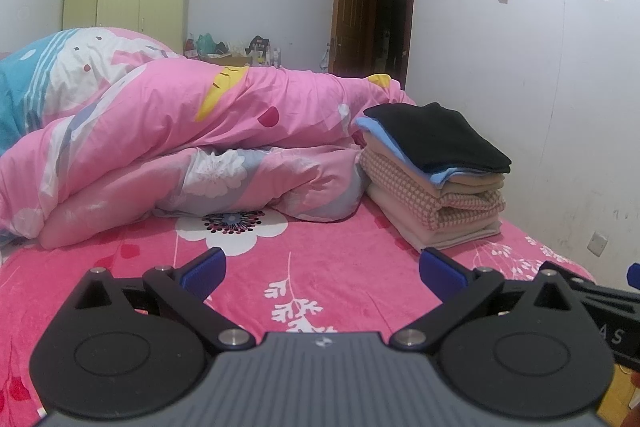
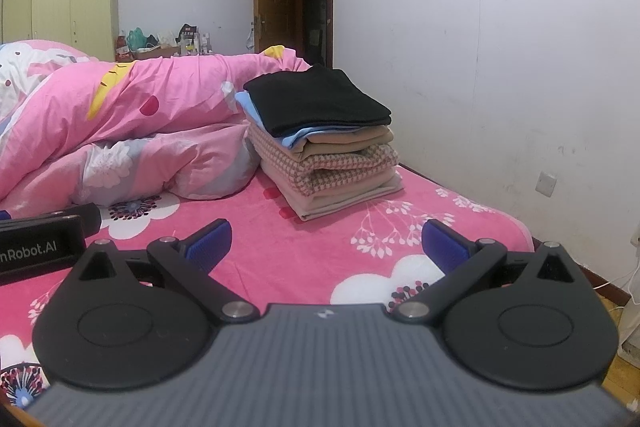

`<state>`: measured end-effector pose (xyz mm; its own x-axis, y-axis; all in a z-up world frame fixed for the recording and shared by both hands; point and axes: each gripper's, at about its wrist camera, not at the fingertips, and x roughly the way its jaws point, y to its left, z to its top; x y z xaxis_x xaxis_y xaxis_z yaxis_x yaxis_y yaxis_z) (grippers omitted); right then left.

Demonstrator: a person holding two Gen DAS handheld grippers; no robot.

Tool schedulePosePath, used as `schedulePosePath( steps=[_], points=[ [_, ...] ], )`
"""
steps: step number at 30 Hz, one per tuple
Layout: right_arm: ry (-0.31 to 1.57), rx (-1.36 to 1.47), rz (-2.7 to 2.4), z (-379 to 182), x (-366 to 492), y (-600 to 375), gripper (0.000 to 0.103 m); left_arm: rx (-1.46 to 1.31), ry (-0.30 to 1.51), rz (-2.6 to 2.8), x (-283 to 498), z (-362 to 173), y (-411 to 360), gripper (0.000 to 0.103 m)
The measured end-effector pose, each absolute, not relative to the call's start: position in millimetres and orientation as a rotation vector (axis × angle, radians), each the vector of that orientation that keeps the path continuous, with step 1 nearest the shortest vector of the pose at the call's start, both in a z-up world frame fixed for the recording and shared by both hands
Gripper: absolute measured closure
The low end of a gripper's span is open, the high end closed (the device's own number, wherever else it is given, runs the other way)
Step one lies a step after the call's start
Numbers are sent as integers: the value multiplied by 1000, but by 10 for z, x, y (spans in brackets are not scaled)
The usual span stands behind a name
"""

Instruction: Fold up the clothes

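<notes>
I hold my left gripper (image 1: 322, 273) and right gripper (image 2: 326, 241) spread, empty, near the far-right folded stack (image 2: 324, 143), judged finished.

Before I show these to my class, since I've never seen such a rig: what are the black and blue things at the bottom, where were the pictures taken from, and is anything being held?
They are two hand-held grippers, one in each of a person's hands, each carrying a camera that looks out along its fingers. One picture comes from the left gripper, the other from the right gripper. Both are open and hold nothing. Ahead, on the pink flowered bed, stands a stack of folded clothes, a black piece on top, beside a rumpled pink quilt.
</notes>
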<state>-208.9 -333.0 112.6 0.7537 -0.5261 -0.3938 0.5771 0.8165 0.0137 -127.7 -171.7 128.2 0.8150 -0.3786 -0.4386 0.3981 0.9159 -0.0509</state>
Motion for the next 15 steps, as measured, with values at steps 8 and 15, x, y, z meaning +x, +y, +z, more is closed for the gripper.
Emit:
schedulePosePath(
  steps=[8, 15],
  points=[
    [388, 132, -603, 1137, -2086, -3320, 1, 42, 462, -414, -1265, 1281, -1714, 0],
    [391, 129, -601, 1131, -2073, -3312, 1, 39, 464, -413, -1260, 1282, -1718, 0]
  ],
)
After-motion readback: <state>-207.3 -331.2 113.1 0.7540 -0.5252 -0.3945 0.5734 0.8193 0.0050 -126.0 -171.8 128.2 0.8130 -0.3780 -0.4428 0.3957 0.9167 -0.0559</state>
